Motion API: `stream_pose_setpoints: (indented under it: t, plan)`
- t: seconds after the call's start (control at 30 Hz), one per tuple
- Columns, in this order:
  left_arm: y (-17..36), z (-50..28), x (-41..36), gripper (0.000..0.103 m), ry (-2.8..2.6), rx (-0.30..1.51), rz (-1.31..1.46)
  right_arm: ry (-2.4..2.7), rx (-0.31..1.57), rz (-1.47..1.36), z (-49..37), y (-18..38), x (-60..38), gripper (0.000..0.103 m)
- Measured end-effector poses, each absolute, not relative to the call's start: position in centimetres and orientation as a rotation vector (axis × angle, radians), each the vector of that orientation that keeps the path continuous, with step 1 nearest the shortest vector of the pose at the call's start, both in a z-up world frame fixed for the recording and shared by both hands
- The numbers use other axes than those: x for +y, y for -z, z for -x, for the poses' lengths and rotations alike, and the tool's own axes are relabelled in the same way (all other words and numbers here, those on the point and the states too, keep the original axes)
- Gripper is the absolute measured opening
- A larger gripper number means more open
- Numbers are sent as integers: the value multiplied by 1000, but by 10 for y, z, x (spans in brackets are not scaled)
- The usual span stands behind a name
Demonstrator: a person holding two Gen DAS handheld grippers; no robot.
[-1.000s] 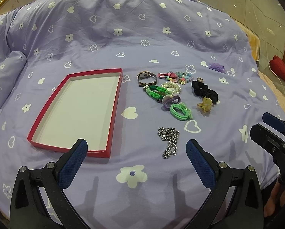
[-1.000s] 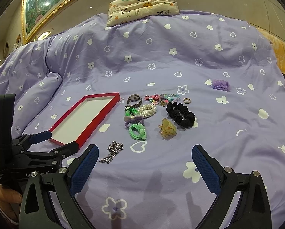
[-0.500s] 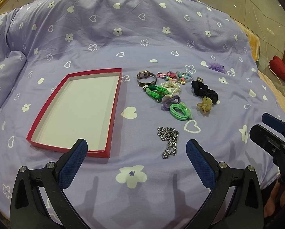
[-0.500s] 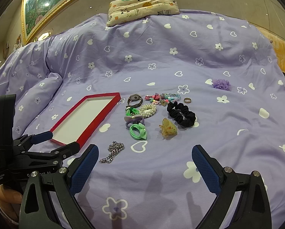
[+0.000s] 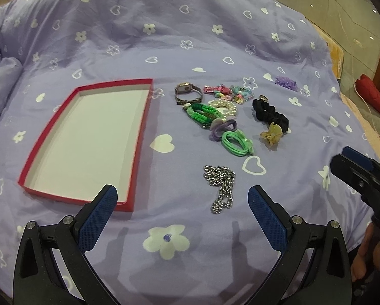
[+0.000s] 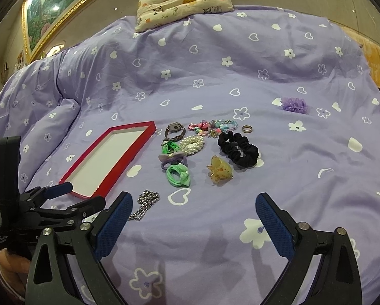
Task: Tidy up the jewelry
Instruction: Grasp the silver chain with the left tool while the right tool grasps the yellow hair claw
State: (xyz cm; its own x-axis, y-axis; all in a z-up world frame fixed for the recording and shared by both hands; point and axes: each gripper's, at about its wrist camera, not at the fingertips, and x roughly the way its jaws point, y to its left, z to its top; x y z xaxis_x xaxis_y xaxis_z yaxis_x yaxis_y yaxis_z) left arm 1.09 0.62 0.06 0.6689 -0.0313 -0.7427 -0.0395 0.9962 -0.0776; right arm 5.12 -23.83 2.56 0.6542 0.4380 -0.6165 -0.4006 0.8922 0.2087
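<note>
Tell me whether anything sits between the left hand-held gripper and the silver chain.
Nothing visible does. The left hand-held gripper is open, with only bare bedspread before the silver chain.

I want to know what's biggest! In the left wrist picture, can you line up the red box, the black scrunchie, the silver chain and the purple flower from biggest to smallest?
1. red box, by far.
2 and 3. black scrunchie and silver chain look about alike, and the chain lies nearer the camera, so no ranking.
4. purple flower, though it is the farthest.
</note>
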Motion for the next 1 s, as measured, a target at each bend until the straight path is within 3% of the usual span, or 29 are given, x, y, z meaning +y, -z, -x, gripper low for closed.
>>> stream_pose_setpoints:
  t: [0.23, 0.47, 0.73, 0.8, 0.87, 0.9, 0.93, 1.0]
  plan:
    - [13, -32, -6, 100, 87, 892, 59, -487, 798, -73, -85, -12, -240, 80]
    - [37, -58, -16, 79, 121, 979, 48, -493, 883, -55, -125, 9, -232, 68]
    - [50, -64, -21, 68, 166, 1014, 39, -492, 930, -5, -159, 28, -215, 58]
    - [51, -64, -19, 57, 170, 1012, 49, -486, 940, 4, -165, 34, -213, 52]
    - [50, -64, -18, 27, 188, 1007, 62, -475, 949, 7, -170, 39, -213, 34]
    - [50, -65, -18, 21, 201, 1007, 70, -476, 945, -2, -170, 39, -215, 33]
    - [49, -65, -17, 15, 209, 1007, 78, -475, 940, -4, -170, 39, -216, 33]
    - [49, -66, -16, 14, 218, 1005, 94, -474, 930, -6, -166, 35, -218, 33]
